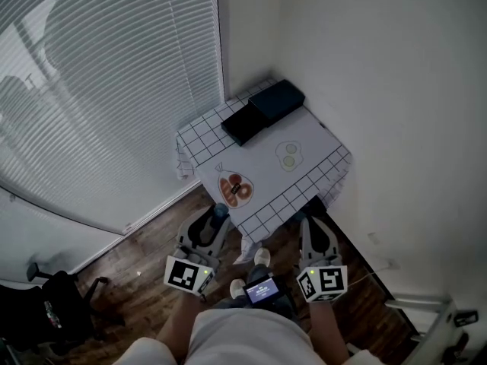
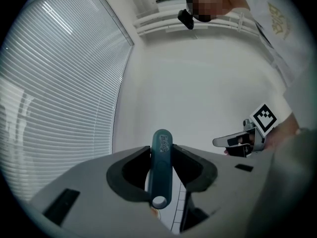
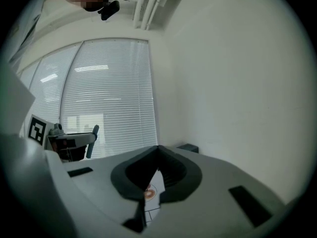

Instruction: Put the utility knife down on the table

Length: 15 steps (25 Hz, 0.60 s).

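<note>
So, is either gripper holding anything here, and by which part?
The left gripper clamps the utility knife around its mid-body; the right gripper holds nothing.

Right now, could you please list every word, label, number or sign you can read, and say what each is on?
No text reads legibly.
Sticker on the utility knife: a small patterned code, too blurred to read.
Marker cubes: black-and-white square patterns, no words.
Screen at the person's waist: lit, too small to read.
Gold print on the shirt: blurred.
</note>
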Motion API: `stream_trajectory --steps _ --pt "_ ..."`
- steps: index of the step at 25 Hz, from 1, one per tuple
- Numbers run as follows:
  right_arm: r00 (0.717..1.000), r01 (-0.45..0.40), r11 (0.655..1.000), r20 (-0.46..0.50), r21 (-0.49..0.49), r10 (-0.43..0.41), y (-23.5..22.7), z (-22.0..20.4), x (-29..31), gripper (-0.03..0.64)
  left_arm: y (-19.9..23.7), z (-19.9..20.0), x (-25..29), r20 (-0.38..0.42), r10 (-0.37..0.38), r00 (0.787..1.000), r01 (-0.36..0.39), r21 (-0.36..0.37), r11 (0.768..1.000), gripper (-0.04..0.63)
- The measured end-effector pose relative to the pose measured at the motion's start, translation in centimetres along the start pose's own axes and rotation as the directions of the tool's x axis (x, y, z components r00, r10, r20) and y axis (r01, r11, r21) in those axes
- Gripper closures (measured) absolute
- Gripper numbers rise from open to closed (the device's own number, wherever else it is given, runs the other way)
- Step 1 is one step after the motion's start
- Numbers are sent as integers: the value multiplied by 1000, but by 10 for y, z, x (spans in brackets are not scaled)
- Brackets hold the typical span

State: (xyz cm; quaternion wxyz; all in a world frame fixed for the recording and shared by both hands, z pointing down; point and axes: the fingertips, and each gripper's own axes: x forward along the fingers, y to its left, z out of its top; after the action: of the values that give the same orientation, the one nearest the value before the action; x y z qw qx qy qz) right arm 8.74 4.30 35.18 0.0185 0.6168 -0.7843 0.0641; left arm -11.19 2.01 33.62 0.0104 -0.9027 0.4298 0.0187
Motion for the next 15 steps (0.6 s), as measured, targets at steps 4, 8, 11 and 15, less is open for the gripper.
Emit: stream_trajectory --steps 4,8,11,15 --pt "1000 -18 1000 -16 4 18 -16 -1 27 609 8 -4 23 -8 10 1000 -10 2 1000 451" --pt "999 -39 999 -15 5 40 -31 3 59 609 15 -13 52 -27 15 1000 -15 -1 1000 451" --pt "998 -53 999 -20 5 54 -42 6 78 609 18 -18 73 -40 14 999 -14 -6 1000 451" --pt "997 -72 997 -19 13 73 -56 9 100 609 27 -18 96 -47 28 998 -29 -5 1000 451"
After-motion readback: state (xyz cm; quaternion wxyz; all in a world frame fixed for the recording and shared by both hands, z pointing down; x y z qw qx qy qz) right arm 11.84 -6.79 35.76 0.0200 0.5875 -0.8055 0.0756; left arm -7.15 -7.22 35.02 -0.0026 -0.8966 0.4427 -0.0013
